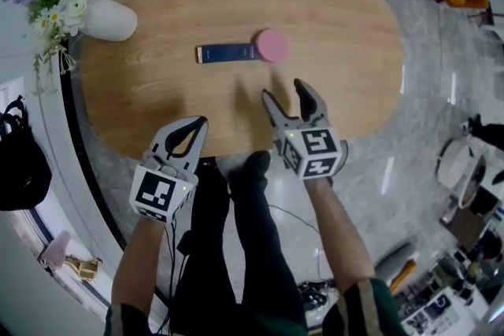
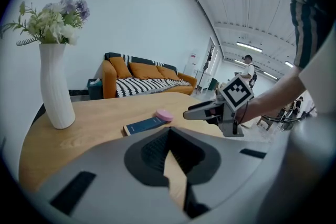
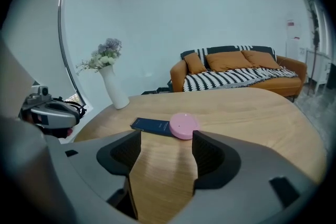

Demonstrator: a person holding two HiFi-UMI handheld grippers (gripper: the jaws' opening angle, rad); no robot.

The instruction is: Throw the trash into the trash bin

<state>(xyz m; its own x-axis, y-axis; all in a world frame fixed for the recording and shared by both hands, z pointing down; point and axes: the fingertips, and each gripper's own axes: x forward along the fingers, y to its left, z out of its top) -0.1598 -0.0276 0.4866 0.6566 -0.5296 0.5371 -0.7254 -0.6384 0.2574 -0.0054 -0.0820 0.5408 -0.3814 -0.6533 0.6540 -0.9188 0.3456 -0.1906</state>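
Note:
A pink round disc (image 1: 272, 45) lies on the oval wooden table (image 1: 346, 35), touching the end of a flat dark blue pack (image 1: 225, 53). My right gripper (image 1: 285, 90) hovers over the table's near edge, just short of the disc, open with nothing between its fingers. In the right gripper view the disc (image 3: 184, 126) and the pack (image 3: 150, 125) lie just beyond the open gripper (image 3: 165, 136). My left gripper (image 1: 202, 122) is at the table's near edge, shut and empty. The left gripper view shows that gripper (image 2: 169, 129), the disc (image 2: 164, 115) and the right gripper (image 2: 202, 112).
A white vase (image 1: 106, 20) with flowers stands at the table's left end. An orange sofa (image 3: 236, 73) with a striped throw is beyond the table, with a dark container (image 2: 94, 87) beside it. A black bag (image 1: 17, 163) hangs at the left. The person's legs are below the table's near edge.

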